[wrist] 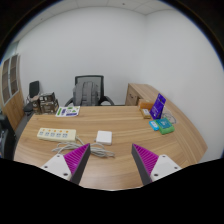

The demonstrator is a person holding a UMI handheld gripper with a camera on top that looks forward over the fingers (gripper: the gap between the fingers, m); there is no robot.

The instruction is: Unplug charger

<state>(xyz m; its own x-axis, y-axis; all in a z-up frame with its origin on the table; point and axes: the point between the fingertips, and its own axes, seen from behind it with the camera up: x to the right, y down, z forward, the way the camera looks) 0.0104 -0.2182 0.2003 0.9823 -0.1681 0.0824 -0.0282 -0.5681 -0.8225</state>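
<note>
Wooden desk (110, 150): bears a power strip (58, 132), a white charger (104, 137), a calculator (67, 111), and a teal box (163, 127) by a tablet (157, 104).

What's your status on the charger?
Gripper jaws open, empty, above desk. White charger just ahead, power strip off to its side. Nothing blocking.

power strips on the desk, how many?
1. The power strip lies on the wooden desk, beyond the open gripper and off to one side, beside the white charger. Others may be hidden among the clutter by the chair.
</note>
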